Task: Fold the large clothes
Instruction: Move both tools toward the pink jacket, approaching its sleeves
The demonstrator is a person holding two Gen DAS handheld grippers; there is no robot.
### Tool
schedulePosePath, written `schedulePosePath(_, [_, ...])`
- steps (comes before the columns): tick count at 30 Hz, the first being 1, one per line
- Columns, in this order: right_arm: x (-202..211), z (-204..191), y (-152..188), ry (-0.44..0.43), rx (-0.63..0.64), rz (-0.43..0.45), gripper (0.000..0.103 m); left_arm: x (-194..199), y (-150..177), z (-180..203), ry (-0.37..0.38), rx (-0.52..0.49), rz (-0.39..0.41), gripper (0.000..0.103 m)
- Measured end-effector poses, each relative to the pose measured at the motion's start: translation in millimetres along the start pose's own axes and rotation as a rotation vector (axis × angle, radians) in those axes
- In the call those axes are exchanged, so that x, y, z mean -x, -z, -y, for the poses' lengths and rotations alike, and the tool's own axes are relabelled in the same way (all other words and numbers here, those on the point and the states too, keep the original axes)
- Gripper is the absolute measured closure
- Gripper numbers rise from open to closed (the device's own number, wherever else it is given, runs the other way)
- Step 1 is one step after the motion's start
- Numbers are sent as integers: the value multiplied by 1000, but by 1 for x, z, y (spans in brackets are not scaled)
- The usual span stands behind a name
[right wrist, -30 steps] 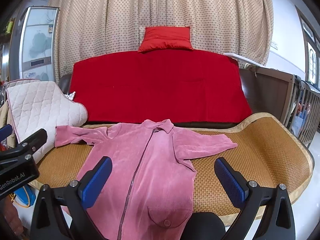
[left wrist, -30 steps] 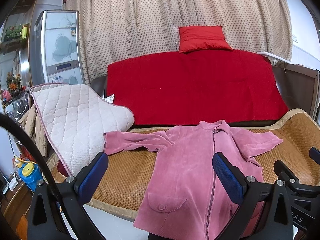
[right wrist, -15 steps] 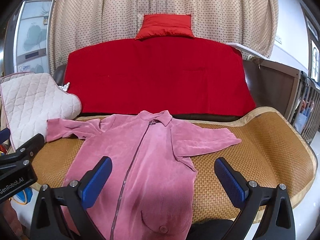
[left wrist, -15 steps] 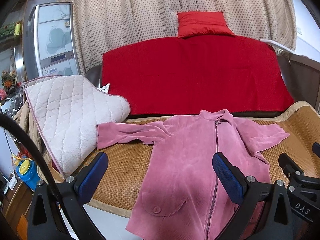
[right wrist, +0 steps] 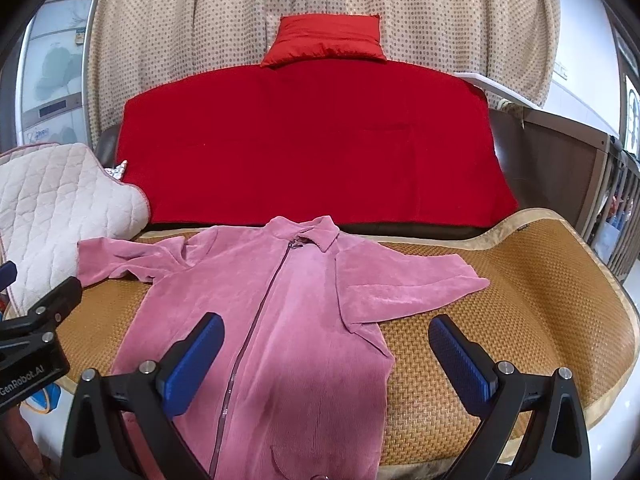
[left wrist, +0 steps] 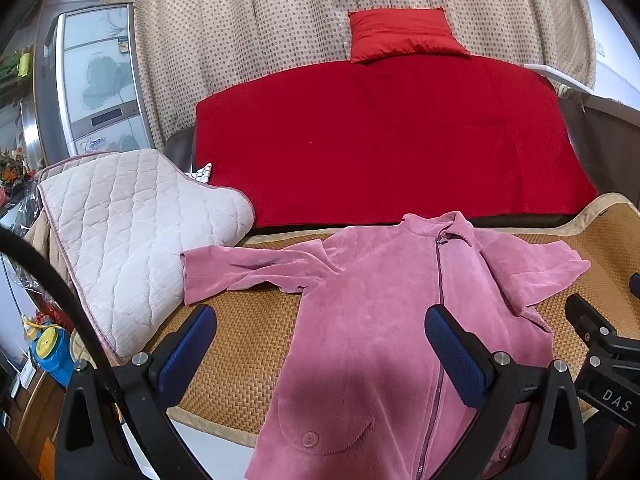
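Observation:
A pink zip-up jacket lies front up on a woven bamboo mat, collar toward the sofa back, both sleeves spread sideways, hem hanging over the front edge. My left gripper hovers open over the jacket's left half and the mat, holding nothing. My right gripper hovers open above the jacket's right side, below the right sleeve. Each gripper shows at the edge of the other's view.
A red blanket covers the sofa back, with a red cushion on top. A quilted white pad drapes the left armrest, touching the left sleeve cuff. A refrigerator stands far left, a wooden railing right.
Both grippers have moved forward and down toward the jacket, which now looks larger and lower in both views. The jacket itself has not shifted. Both stay open.

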State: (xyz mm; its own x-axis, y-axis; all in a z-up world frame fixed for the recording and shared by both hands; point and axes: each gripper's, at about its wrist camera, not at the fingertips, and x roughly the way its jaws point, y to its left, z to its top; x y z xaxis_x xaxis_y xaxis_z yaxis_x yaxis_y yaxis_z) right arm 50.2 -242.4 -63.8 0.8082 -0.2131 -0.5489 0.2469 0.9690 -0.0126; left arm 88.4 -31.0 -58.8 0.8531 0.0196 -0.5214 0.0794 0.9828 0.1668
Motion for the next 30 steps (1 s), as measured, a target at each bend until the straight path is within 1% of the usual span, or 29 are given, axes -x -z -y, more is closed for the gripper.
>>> schedulePosePath(10, [-7, -5, -7, -20, 6, 3, 0, -8, -1, -2, -3, 13, -13, 0])
schedulePosePath(20, [2, -16, -10, -41, 23, 28, 0, -1, -5, -12, -15, 30, 12, 0])
schedulePosePath(30, [9, -13, -12, -39, 18, 43, 0, 6, -7, -8, -10, 21, 30, 0])
